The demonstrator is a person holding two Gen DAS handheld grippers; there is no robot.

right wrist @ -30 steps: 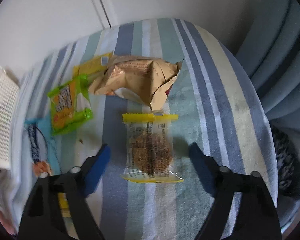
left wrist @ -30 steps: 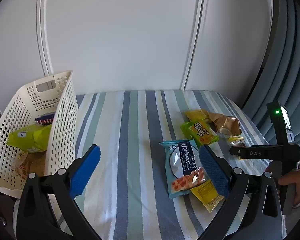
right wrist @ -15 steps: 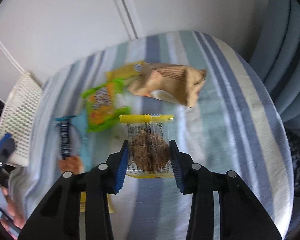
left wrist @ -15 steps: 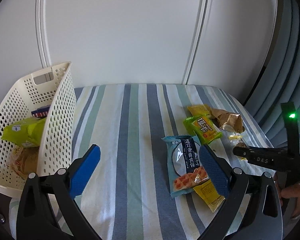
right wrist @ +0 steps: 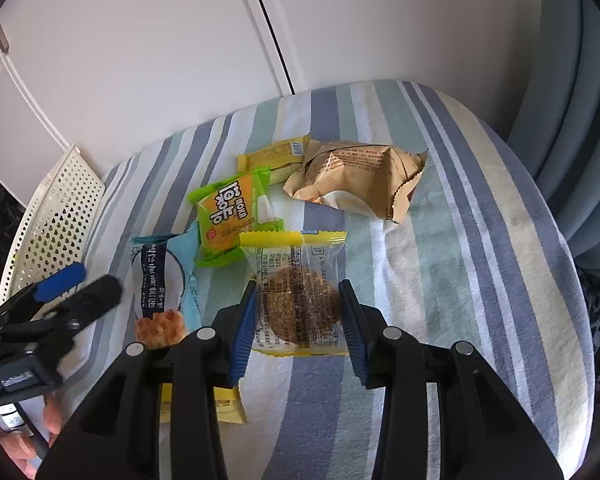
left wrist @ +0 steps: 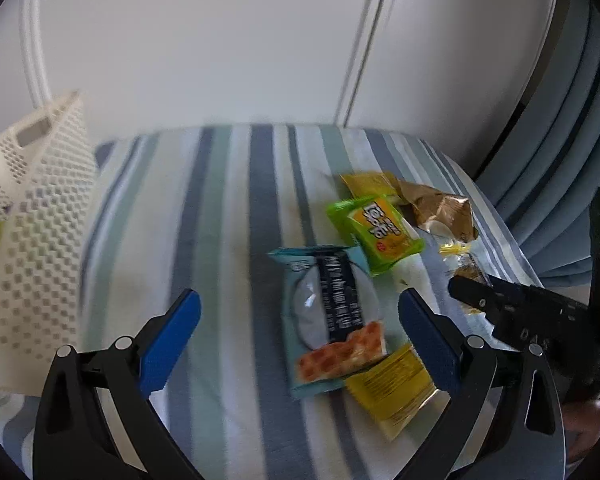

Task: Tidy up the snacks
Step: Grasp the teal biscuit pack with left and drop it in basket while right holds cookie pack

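Right gripper jaws clamp the cookie pack; green pack just beside. Left gripper jaws gape over the blue pack.

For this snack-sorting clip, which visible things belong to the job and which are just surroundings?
Job:
- cookie pack clamped in right gripper
- green-orange pack
- blue biscuit pack
- brown bag
- two yellow packs
- white basket
- left gripper, open

Surroundings:
- striped cloth
- white cabinet doors
- blue curtain
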